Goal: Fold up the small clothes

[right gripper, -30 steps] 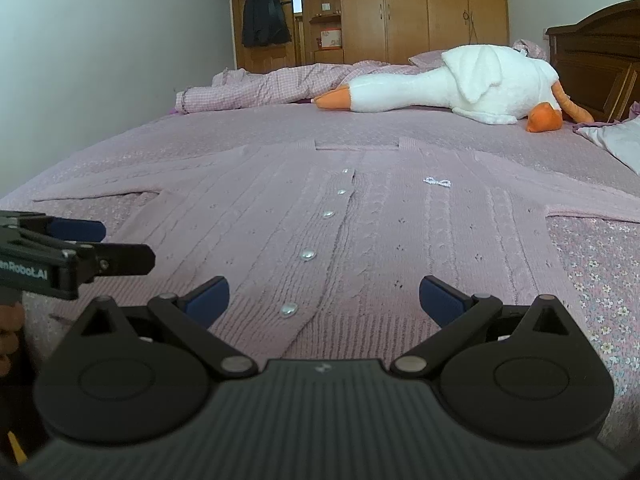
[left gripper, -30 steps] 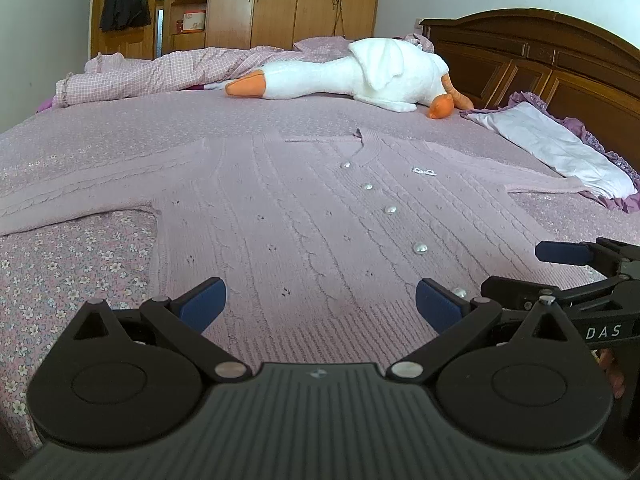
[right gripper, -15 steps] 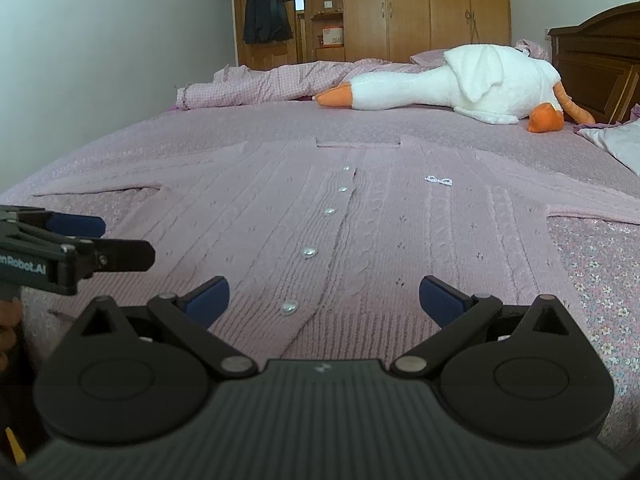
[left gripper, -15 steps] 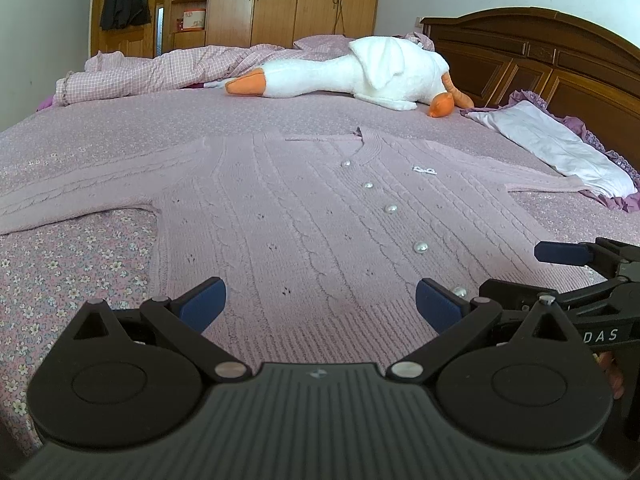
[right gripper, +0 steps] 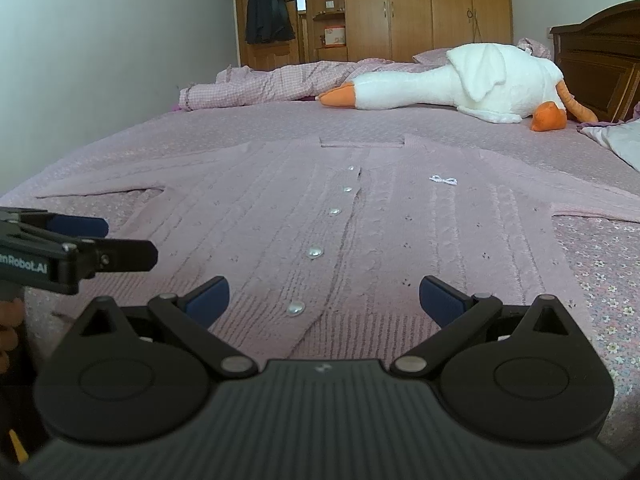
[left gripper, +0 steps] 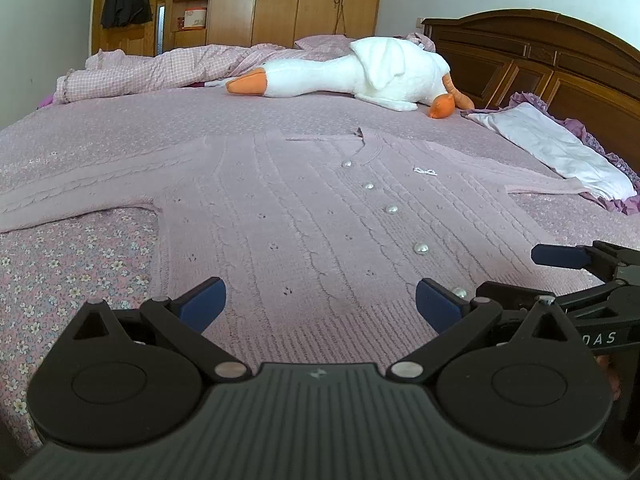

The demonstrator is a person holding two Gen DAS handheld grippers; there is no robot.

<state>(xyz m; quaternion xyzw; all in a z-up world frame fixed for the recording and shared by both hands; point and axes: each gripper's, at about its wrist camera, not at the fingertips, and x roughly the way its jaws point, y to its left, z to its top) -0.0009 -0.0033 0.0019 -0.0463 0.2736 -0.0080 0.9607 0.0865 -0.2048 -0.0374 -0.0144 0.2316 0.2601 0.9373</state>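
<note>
Cardigan (left gripper: 304,216), pink cable-knit with a ribbed hem and a row of round pearly buttons (left gripper: 421,248), lies flat and face up on the floral bedspread (left gripper: 76,264) in the left wrist view, both sleeves stretched out to 9 and 3 o'clock. The left gripper (left gripper: 318,303) sits just short of the hem at 6 o'clock, its blue-padded fingers spread wide with nothing between them. At 3 o'clock the right gripper (left gripper: 560,258) reaches in beside it. Beyond the collar, at 12 o'clock, lie a white plush goose (left gripper: 360,74) and a rumpled checked quilt (left gripper: 160,72); a pale pillow (left gripper: 552,144) rests at 2 o'clock by the dark wooden headboard (left gripper: 540,60). In the right wrist view the cardigan (right gripper: 400,232) fills the middle, its hem edge nearest the right gripper (right gripper: 324,298), whose fingers also stand wide apart and empty. The left gripper (right gripper: 80,240) juts in at 9 o'clock. Bare bedspread (right gripper: 600,280) lies open at 3 o'clock, below the sleeve.
</note>
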